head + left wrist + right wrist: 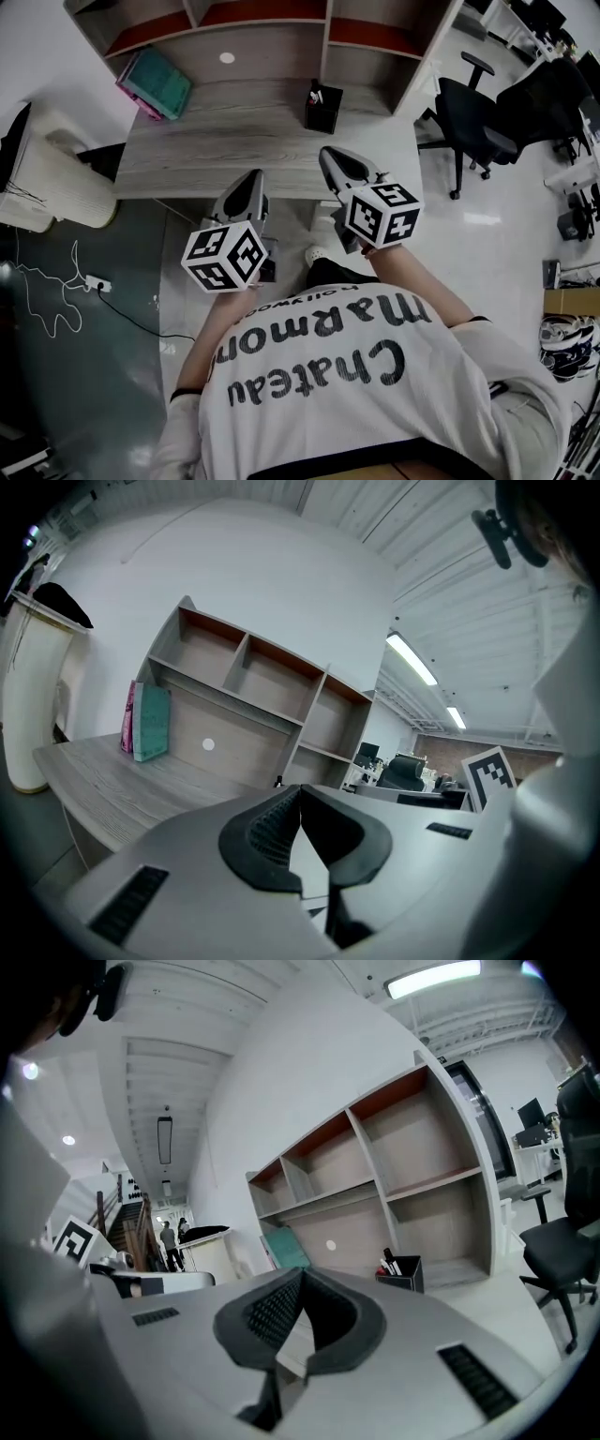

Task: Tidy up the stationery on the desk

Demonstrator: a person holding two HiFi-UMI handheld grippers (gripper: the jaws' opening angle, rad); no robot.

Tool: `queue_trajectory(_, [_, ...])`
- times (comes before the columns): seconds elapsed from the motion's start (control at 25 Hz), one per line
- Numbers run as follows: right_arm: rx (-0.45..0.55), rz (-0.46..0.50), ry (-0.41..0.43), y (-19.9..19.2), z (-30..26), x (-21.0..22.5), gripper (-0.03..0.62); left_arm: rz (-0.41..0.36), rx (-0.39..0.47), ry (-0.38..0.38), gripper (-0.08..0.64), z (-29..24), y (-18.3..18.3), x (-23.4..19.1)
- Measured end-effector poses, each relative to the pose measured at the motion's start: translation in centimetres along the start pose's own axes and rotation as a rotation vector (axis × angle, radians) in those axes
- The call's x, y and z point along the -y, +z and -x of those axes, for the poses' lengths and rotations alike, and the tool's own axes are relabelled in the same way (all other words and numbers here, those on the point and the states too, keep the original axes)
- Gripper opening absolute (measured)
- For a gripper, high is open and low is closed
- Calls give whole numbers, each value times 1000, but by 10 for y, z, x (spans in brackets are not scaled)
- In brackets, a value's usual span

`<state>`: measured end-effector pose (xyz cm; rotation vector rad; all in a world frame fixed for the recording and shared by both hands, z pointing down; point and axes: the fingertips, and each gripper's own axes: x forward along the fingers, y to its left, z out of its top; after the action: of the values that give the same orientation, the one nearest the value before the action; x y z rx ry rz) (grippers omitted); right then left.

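Standing upright near the back middle of the grey wood-grain desk [234, 150]: a black square pen holder [323, 106] with pens in it. Leaning at the back left, well apart from it: teal and pink books [156, 82], below the open wooden shelf unit [281, 28]. Nothing loose to be seen elsewhere on the top. Reads as the close of the tidying, or a gap between items. Held near the front edge, touching nothing: left gripper [251, 183] with jaws together and empty, right gripper [331, 157] likewise closed on nothing. Next, probably a look for strays; if any found, jaws parted before reaching in.
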<state>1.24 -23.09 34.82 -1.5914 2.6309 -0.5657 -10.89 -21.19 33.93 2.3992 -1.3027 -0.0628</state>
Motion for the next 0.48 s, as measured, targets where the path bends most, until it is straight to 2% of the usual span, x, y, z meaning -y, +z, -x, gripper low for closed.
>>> queue_trajectory(0.48, [-51,11,-95,-15,30,-7,17,2,-16,-36,15,14,-4,14])
